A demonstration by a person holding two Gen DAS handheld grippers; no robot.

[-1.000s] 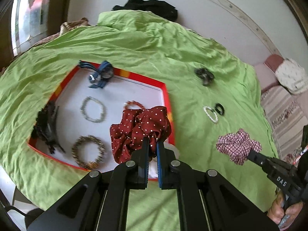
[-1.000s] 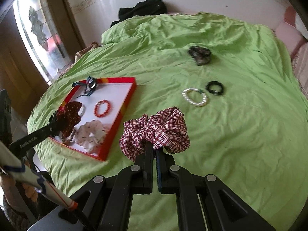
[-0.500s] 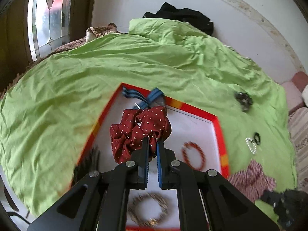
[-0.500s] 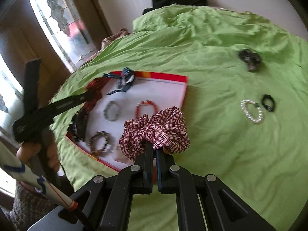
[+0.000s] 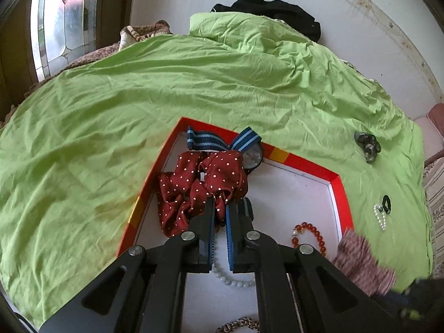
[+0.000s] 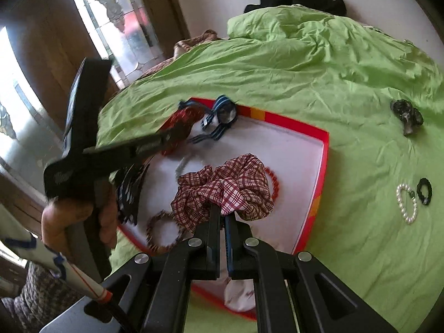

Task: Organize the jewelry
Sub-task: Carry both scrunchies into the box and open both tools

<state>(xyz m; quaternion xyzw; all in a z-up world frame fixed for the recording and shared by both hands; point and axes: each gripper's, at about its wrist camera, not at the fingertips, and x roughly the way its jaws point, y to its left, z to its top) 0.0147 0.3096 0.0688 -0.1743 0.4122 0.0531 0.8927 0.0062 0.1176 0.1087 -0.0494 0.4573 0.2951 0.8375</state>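
**Two scrunchies held over the red tray**

The left gripper [image 5: 219,208] is clamping its fingers on a dark red dotted scrunchie [image 5: 202,183], which is hanging over the far left corner of the red tray [image 5: 305,163], just in front of the striped-strap watch [image 5: 251,154] lying at the tray's far edge. The right gripper [image 6: 222,216] is pinching a red checked scrunchie [image 6: 224,188] above the tray's white middle, beside an orange bead bracelet [image 6: 274,183]. A brown patterned bracelet [image 6: 162,230] is lying at the tray's near side. Right of the tray, on the green sheet [image 6: 360,249], a pearl bracelet [image 6: 406,202] is touching a small black band [image 6: 424,191], with a dark hair clip [image 6: 406,113] lying farther back.
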